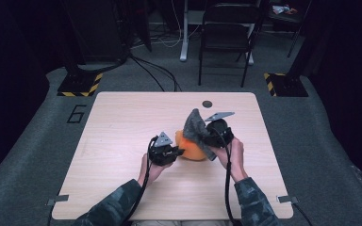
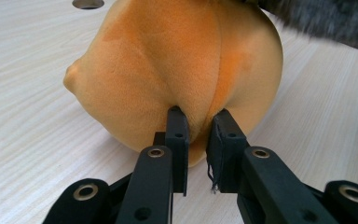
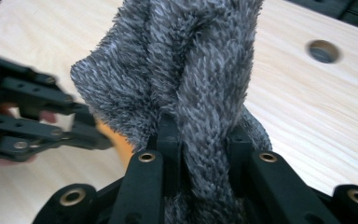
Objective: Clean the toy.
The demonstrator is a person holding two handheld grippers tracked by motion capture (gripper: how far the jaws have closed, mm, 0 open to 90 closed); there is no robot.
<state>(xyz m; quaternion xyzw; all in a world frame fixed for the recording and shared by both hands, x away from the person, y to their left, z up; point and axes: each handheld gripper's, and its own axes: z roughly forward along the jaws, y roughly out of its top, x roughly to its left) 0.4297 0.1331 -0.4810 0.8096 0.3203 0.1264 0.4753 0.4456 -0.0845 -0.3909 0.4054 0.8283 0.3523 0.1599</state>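
While our left gripper (image 2: 198,135) pinched the orange plush (image 2: 177,70) mid-desk, our right gripper (image 3: 200,144) clamped the grey fuzzy cloth (image 3: 177,60) just above it.

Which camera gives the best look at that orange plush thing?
The left gripper view: the orange plush sits close up, its seams clear, pinched by the left gripper. The high view shows a small patch; the right gripper view, a sliver behind the grey fuzzy cloth.
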